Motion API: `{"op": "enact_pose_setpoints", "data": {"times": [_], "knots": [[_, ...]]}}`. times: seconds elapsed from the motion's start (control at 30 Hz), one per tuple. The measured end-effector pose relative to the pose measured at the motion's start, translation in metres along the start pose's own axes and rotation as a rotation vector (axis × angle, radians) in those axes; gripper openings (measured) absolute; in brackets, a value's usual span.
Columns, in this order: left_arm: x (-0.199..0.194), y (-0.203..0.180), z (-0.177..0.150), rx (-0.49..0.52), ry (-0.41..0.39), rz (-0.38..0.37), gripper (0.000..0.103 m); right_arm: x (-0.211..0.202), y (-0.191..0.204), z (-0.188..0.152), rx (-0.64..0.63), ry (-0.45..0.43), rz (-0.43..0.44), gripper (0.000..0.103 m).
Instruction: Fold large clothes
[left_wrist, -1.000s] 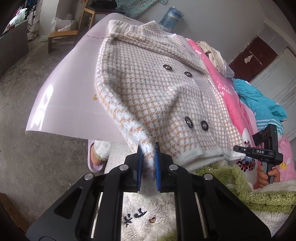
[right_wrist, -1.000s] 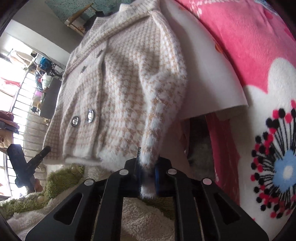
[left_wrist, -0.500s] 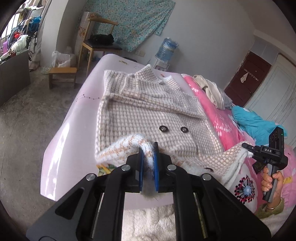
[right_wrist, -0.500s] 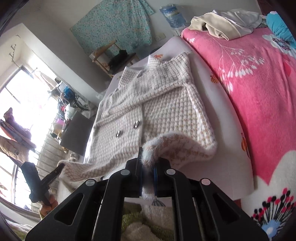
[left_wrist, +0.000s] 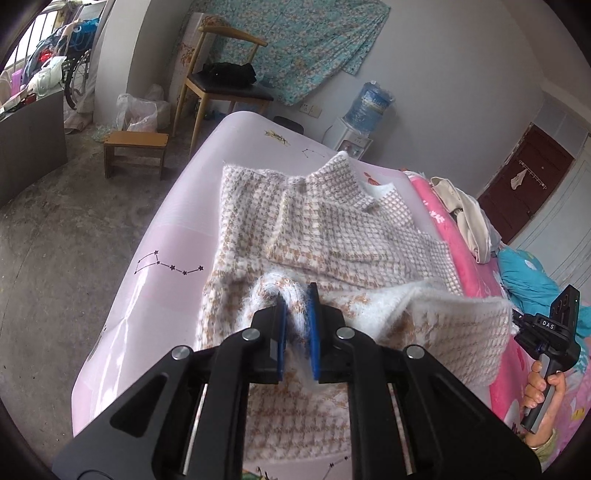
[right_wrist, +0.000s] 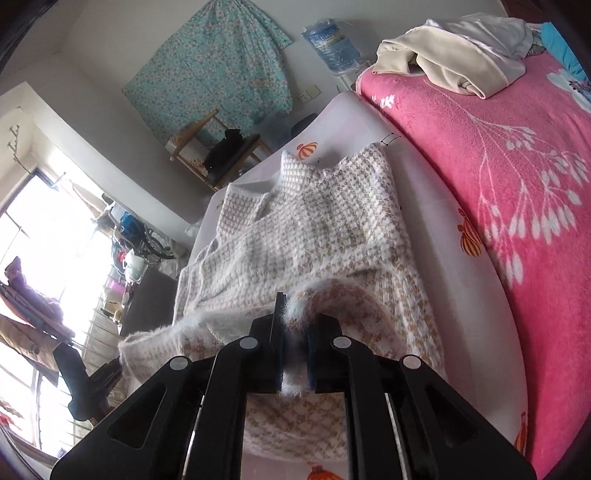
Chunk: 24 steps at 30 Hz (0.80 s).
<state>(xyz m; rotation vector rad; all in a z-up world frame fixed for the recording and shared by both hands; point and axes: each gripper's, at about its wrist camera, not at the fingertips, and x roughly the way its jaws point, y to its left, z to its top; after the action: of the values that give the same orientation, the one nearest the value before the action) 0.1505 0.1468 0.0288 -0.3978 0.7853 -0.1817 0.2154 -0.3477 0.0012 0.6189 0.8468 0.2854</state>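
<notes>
A beige-and-white houndstooth cardigan (left_wrist: 332, 229) lies collar-away on a pale pink sheet (left_wrist: 166, 236). Its fluffy bottom hem is lifted and doubled forward over the body, hiding the buttons. My left gripper (left_wrist: 295, 291) pinches the hem's left corner between its blue pads while its jaws are opening slightly. In the right wrist view my right gripper (right_wrist: 295, 306) holds the hem's right corner of the cardigan (right_wrist: 332, 214), its jaws also easing open. The right gripper (left_wrist: 517, 321) shows at the far right of the left view, gripped by a hand (left_wrist: 543, 387).
A pink flowered blanket (right_wrist: 498, 147) runs along the right of the sheet (right_wrist: 443, 221), with a cream clothes pile (right_wrist: 454, 51) and a turquoise garment (left_wrist: 532, 280) on it. Beyond the bed stand a wooden chair (left_wrist: 221, 85), a low stool (left_wrist: 135, 142) and a water bottle (left_wrist: 369, 107).
Both grippers have carried the hem up and forward over the cardigan toward the collar. The lower half now lies doubled over the body and covers the buttons.
</notes>
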Motion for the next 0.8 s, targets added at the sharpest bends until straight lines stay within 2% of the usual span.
{"op": "enact_pose_setpoints", "data": {"times": [0.03, 0.13, 0.17, 0.2, 0.23, 0.27, 0.3, 0.37, 0.43, 0.5, 0.6, 0.67, 0.7, 0.73, 0.77, 0.8], "knots": [[0.014, 0.005, 0.003, -0.011, 0.029, 0.004, 0.014, 0.012, -0.006, 0.003, 0.012, 0.016, -0.004, 0.014], [0.047, 0.023, 0.002, -0.096, 0.147, -0.001, 0.032, 0.041, -0.025, 0.005, 0.069, 0.103, -0.045, 0.027], [0.05, 0.028, 0.0, -0.122, 0.156, -0.002, 0.041, 0.044, -0.031, 0.004, 0.088, 0.116, -0.045, 0.03], [0.047, 0.03, -0.002, -0.13, 0.132, 0.027, 0.053, 0.043, -0.033, 0.002, 0.094, 0.115, -0.042, 0.031], [0.04, 0.029, -0.004, -0.116, 0.094, 0.051, 0.058, 0.041, -0.033, 0.0, 0.083, 0.108, -0.038, 0.032], [0.032, 0.027, -0.005, -0.093, 0.058, 0.057, 0.061, 0.037, -0.03, -0.002, 0.06, 0.098, -0.038, 0.038], [0.023, 0.025, -0.006, -0.073, 0.033, 0.055, 0.062, 0.032, -0.027, -0.002, 0.032, 0.081, -0.052, 0.048], [0.01, 0.018, -0.008, -0.039, 0.009, 0.036, 0.062, 0.02, -0.015, -0.003, -0.054, 0.027, -0.134, 0.059], [0.001, 0.005, -0.011, 0.018, 0.004, 0.011, 0.062, 0.012, 0.001, -0.003, -0.153, -0.002, -0.177, 0.059], [0.0, -0.015, -0.019, 0.091, 0.032, -0.022, 0.062, 0.01, 0.017, -0.007, -0.228, 0.007, -0.161, 0.059], [0.015, -0.042, -0.036, 0.158, 0.122, -0.064, 0.062, 0.028, 0.04, -0.025, -0.33, 0.111, -0.132, 0.059], [0.031, -0.056, -0.05, 0.205, 0.156, -0.044, 0.061, 0.046, 0.05, -0.041, -0.406, 0.152, -0.195, 0.059], [0.039, -0.062, -0.056, 0.23, 0.171, -0.016, 0.058, 0.056, 0.051, -0.048, -0.434, 0.167, -0.232, 0.058], [0.046, -0.066, -0.062, 0.25, 0.176, 0.0, 0.053, 0.06, 0.051, -0.056, -0.446, 0.177, -0.255, 0.055], [0.054, -0.069, -0.068, 0.273, 0.184, 0.019, 0.04, 0.067, 0.049, -0.061, -0.449, 0.195, -0.268, 0.041], [0.059, -0.071, -0.074, 0.296, 0.194, 0.047, 0.033, 0.073, 0.046, -0.064, -0.445, 0.217, -0.265, 0.02]]}}
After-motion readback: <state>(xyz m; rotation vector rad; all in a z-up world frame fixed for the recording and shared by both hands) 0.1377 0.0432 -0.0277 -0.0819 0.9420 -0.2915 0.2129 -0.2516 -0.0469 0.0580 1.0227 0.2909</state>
